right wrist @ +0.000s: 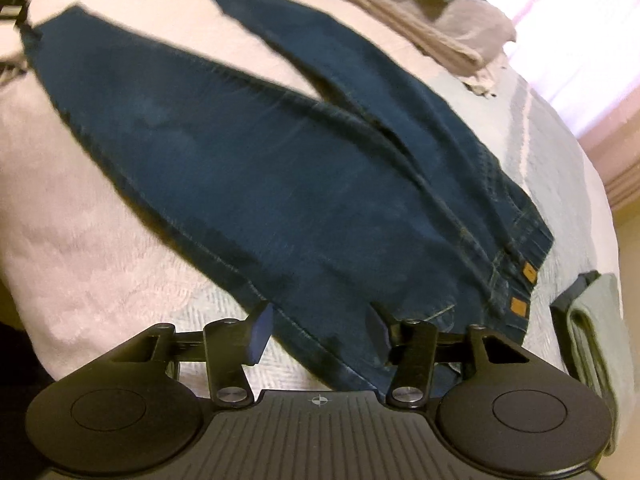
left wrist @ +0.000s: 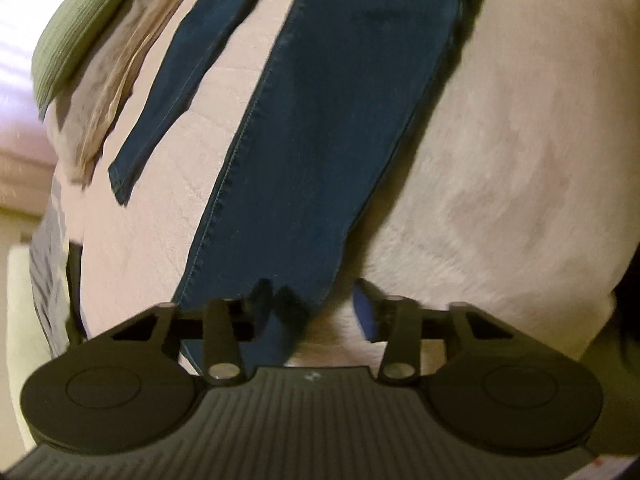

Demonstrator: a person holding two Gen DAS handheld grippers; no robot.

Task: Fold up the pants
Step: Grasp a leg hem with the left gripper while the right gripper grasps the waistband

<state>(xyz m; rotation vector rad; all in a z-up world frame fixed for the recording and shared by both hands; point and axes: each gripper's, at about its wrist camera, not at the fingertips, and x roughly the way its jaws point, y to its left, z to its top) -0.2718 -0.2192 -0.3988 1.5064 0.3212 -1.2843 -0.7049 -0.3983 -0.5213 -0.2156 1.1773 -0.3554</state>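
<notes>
Dark blue jeans (right wrist: 260, 168) lie flat on a pale pink bedspread (right wrist: 80, 240), legs spread in a V, the waistband with two tan patches (right wrist: 528, 270) at the right. My right gripper (right wrist: 320, 328) is open and hovers low over the hip edge of the jeans, the denim passing between its fingers. In the left wrist view the nearer leg (left wrist: 320, 140) runs down to my left gripper (left wrist: 316, 308). This gripper is open, and the leg's hem lies at its left finger (left wrist: 262, 300). The other leg (left wrist: 180, 92) ends further left.
A green ribbed cushion (left wrist: 80, 28) and crumpled beige cloth (left wrist: 120, 88) sit at the head of the bed. A folded pale green cloth (right wrist: 592, 344) lies at the bed's right edge. A bright curtained window (right wrist: 580, 40) is beyond.
</notes>
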